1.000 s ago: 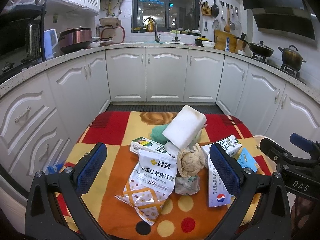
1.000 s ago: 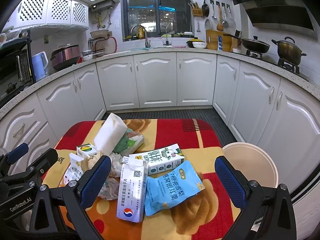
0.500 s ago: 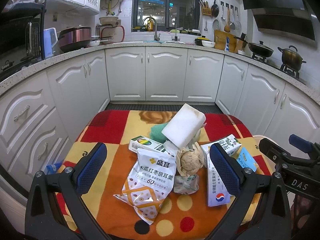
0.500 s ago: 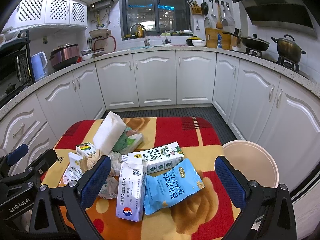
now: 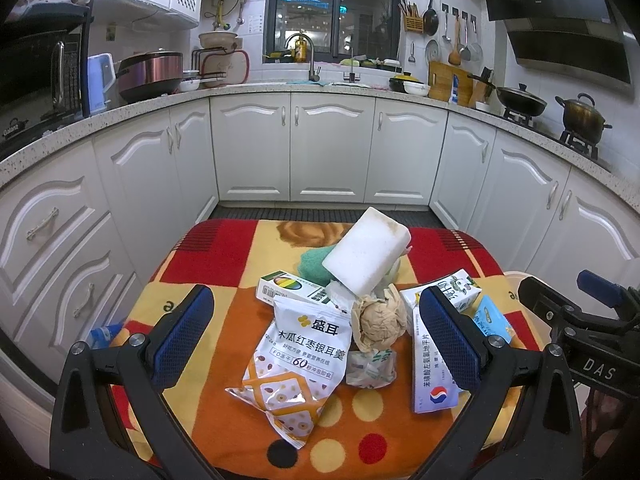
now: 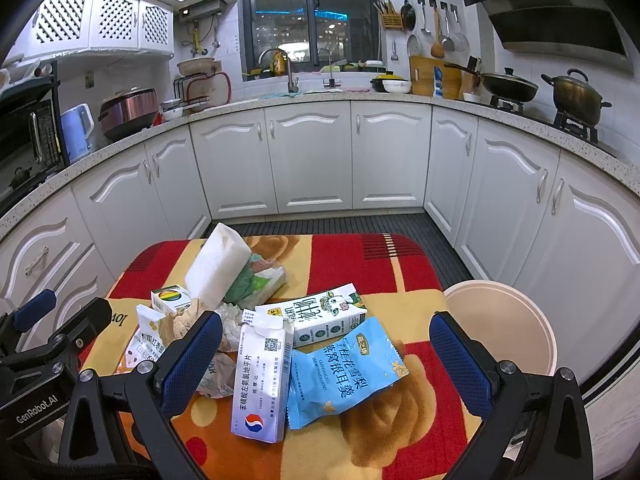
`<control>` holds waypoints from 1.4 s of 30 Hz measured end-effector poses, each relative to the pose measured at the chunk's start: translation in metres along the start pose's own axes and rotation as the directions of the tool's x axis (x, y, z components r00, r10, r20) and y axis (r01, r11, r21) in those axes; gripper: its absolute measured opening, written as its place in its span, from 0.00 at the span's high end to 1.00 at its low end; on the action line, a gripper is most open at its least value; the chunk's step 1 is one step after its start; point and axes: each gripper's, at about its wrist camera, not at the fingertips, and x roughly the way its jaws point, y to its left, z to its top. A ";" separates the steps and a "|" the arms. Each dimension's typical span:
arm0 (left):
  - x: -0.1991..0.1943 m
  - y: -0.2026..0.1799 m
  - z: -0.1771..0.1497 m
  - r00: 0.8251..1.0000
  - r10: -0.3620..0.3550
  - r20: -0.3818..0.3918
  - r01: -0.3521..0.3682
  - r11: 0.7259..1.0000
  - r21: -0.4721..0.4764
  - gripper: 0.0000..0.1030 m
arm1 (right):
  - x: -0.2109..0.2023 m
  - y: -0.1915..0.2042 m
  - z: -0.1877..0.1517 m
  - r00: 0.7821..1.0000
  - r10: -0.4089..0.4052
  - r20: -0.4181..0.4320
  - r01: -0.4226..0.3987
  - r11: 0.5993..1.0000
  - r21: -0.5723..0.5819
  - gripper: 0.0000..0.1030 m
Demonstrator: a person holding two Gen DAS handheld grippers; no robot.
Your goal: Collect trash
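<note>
Little has changed: both the left gripper (image 5: 316,328) and right gripper (image 6: 326,354) remain spread, empty, above untouched trash (image 5: 362,304); collection not begun.

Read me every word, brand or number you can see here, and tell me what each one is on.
"盛耳", "木瓜红枣银耳羹", "60": white pouch
"桂花雪梨冻干银耳羹": blue pouch
"苯磺酸左氨氯地平片": pill box
"DAS": right gripper
"GenRobot.AI": left gripper
"Galanz": microwave
Milk carton lettering and the fine print: unreadable.

"60" on white pouch (image 5: 298,354), "GenRobot.AI" on left gripper (image 6: 38,410)
</note>
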 end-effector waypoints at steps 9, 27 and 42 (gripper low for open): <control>-0.003 -0.007 -0.006 1.000 -0.001 -0.005 0.001 1.000 -0.003 0.01 | 0.002 -0.001 -0.001 1.000 -0.002 -0.010 0.002 1.000 0.001 0.00; -0.013 -0.012 -0.041 0.994 -0.009 -0.109 0.006 1.000 -0.026 0.01 | 0.014 -0.018 -0.011 0.995 0.015 -0.096 -0.015 1.000 -0.003 0.00; -0.003 -0.004 -0.070 0.955 -0.092 -0.280 0.095 0.995 -0.001 0.01 | 0.062 0.009 -0.040 0.915 0.252 -0.315 -0.252 0.967 0.042 0.21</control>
